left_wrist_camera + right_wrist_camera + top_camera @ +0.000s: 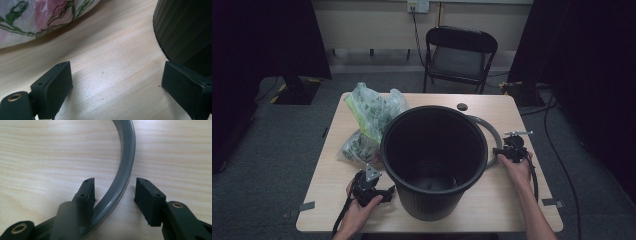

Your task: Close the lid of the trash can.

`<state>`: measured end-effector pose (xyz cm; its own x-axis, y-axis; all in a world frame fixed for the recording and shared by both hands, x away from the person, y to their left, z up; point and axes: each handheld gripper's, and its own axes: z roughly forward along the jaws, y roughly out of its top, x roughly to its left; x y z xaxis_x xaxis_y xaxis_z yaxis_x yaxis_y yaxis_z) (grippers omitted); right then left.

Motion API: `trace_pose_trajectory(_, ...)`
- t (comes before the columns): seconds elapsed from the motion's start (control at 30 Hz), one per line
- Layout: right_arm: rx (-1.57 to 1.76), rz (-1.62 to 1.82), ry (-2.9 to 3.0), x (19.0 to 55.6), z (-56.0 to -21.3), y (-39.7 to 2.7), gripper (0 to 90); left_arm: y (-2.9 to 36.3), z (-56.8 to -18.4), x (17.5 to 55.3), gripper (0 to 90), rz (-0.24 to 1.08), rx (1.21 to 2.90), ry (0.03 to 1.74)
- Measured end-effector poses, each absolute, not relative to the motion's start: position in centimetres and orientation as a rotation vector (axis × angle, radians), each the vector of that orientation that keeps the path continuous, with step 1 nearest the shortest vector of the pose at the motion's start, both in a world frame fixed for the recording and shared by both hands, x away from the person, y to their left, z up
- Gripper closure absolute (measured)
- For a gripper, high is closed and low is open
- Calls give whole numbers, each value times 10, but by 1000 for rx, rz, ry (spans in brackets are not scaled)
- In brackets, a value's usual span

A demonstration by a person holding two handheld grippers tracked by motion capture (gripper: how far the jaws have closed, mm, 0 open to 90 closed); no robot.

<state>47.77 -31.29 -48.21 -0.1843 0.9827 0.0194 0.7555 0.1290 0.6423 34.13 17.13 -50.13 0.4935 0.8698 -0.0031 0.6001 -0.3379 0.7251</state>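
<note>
A big black ribbed bin point(432, 200) stands upright mid-table with nothing visible inside. A grey plastic ring point(495, 136) lies flat behind its right side. My right gripper point(500, 151) straddles that ring point(127, 157): in the right gripper view point(116, 189) the left pad sits against the ring's inner edge, while a gap separates the right pad from it. My left gripper point(387, 193) rests low at the bin's left front. Its jaws point(115, 87) are spread wide over bare wood, with the bin wall point(185, 27) just past the right pad.
A clear plastic bag with a green leaf print point(372, 120) lies on the table's left half, close ahead of my left gripper point(37, 17). A small dark disc point(462, 106) sits near the far edge. A folding chair point(459, 55) stands behind the wooden table point(512, 200).
</note>
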Motion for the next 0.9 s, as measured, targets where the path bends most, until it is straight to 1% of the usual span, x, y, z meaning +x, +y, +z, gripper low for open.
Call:
trace_pose_trajectory(0.2,1675,710,1989,485,-482,-310,564,171,-501,341,89,514,2063,1207)
trace_pose_trajectory(0.33,1697,691,1980,490,-480,-310,644,171,-501,341,88,513,2061,1207)
trace_pose_trajectory(0.47,1723,659,1984,497,-478,-310,669,171,-501,341,88,515,2061,1209)
trace_pose_trajectory(0.7,1758,629,1958,504,-476,-312,755,171,-501,341,88,513,2061,1207)
trace_pose_trajectory(0.9,1782,628,1947,505,-476,-313,777,171,-501,341,88,514,2062,1208)
